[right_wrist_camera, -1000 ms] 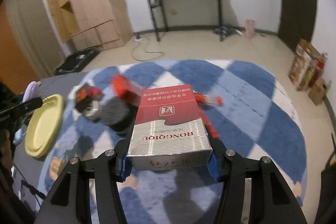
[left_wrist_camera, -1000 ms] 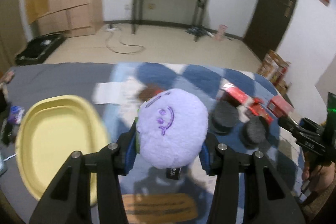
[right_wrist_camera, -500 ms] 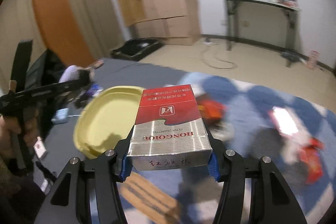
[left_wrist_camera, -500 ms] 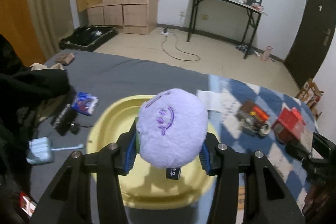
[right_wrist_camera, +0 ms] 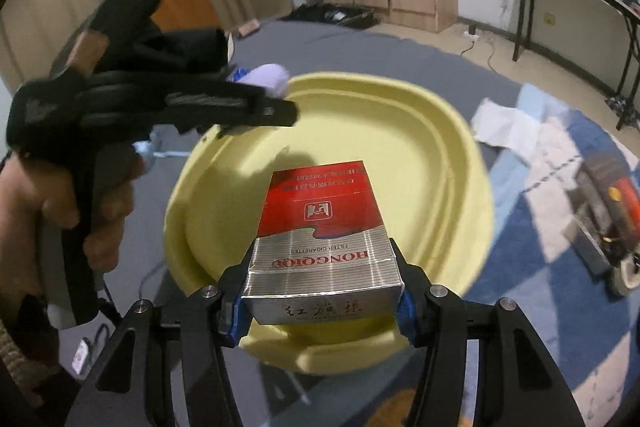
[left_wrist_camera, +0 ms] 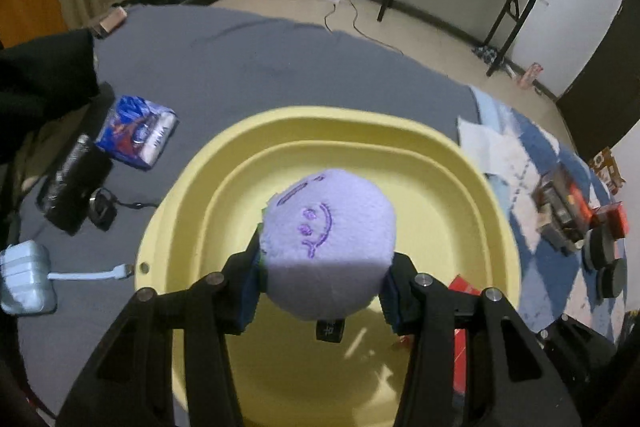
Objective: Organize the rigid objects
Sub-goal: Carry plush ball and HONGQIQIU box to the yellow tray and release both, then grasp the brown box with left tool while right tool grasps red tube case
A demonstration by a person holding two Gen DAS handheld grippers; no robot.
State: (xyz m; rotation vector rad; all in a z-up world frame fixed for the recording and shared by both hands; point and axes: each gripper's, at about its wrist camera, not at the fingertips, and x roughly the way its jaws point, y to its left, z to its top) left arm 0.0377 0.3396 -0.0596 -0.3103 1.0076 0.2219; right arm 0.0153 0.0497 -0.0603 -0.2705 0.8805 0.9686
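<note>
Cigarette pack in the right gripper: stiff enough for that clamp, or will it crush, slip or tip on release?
Probably stiff: the cigarette pack shows straight edges and no denting between the right gripper pads. Its glossy wrap might slip under a lighter grip. Likely light; released over the yellow basin, it should land flat rather than roll.

Left claw (left_wrist_camera: 325,281) angled steeply down, jaws clamped on load. Right claw (right_wrist_camera: 320,293) likewise tilted down, clamped. Left hand (right_wrist_camera: 60,211) grips handle.

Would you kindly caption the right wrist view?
Right gripper holding a cigarette pack over the yellow basin.
</note>
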